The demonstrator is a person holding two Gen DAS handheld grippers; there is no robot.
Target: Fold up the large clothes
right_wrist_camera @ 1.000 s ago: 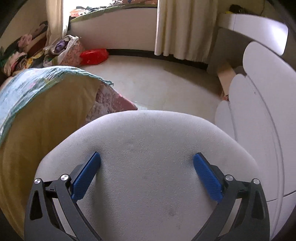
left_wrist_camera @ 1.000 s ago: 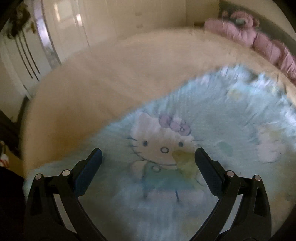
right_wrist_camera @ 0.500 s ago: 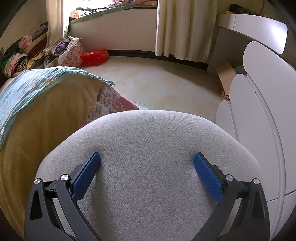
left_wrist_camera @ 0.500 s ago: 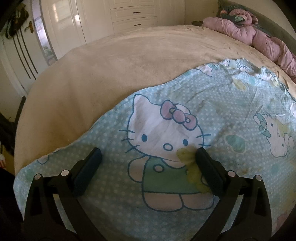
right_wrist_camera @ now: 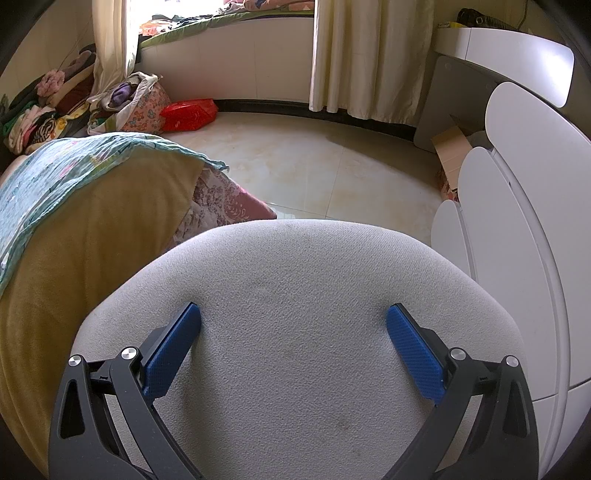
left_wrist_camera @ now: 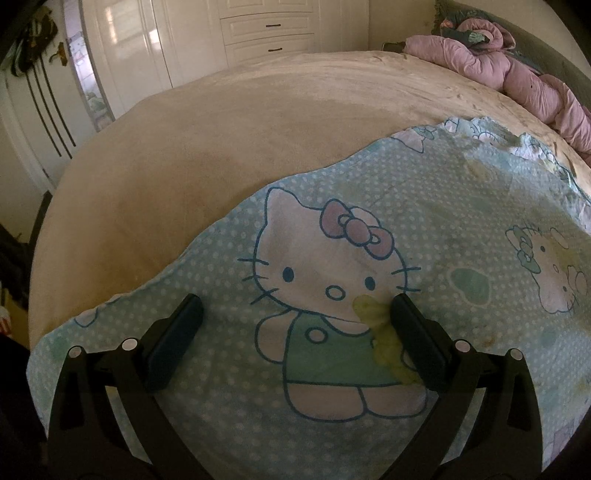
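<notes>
A large light-blue dotted cloth with a cartoon cat print (left_wrist_camera: 443, 229) lies spread on a beige bed (left_wrist_camera: 240, 140). My left gripper (left_wrist_camera: 295, 310) is open and empty, hovering just above the cat print near the cloth's near edge. A yellowish stain sits by its right finger. My right gripper (right_wrist_camera: 293, 317) is open and empty above a grey padded chair seat (right_wrist_camera: 295, 280), away from the bed. In the right wrist view the cloth's far edge (right_wrist_camera: 55, 173) hangs over the bed's side at the left.
A pink padded garment (left_wrist_camera: 517, 81) lies at the bed's far right. White wardrobes (left_wrist_camera: 258, 33) stand behind the bed. A white cabinet (right_wrist_camera: 517, 221) is right of the chair. A red bag (right_wrist_camera: 188, 114), piled clothes (right_wrist_camera: 48, 107) and curtains (right_wrist_camera: 369, 55) border the tiled floor.
The left gripper has drawn back slightly and steadied over the cloth; the view went from blurred to sharp. The right gripper has barely moved.
</notes>
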